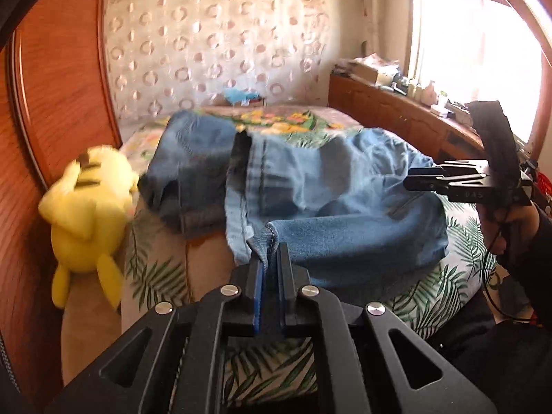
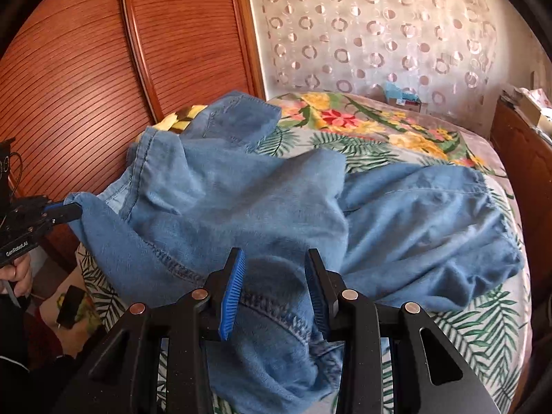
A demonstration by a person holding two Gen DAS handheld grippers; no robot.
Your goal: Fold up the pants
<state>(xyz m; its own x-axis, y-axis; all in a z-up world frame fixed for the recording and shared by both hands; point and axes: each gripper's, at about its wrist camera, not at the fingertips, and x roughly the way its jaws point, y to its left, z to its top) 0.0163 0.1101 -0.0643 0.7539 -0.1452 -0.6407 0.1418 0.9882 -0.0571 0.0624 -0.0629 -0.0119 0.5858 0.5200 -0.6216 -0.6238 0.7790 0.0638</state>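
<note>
The blue denim pants (image 2: 241,200) lie crumpled on the floral bed (image 2: 483,338). Left hand-held gripper (image 1: 268,258) pinches a hem edge; right hand-held gripper (image 2: 276,276) clamps a bunched seam.

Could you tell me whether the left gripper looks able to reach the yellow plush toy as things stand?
Probably not now: the left gripper is shut on the jeans, though the plush toy lies unobstructed beside it.
</note>
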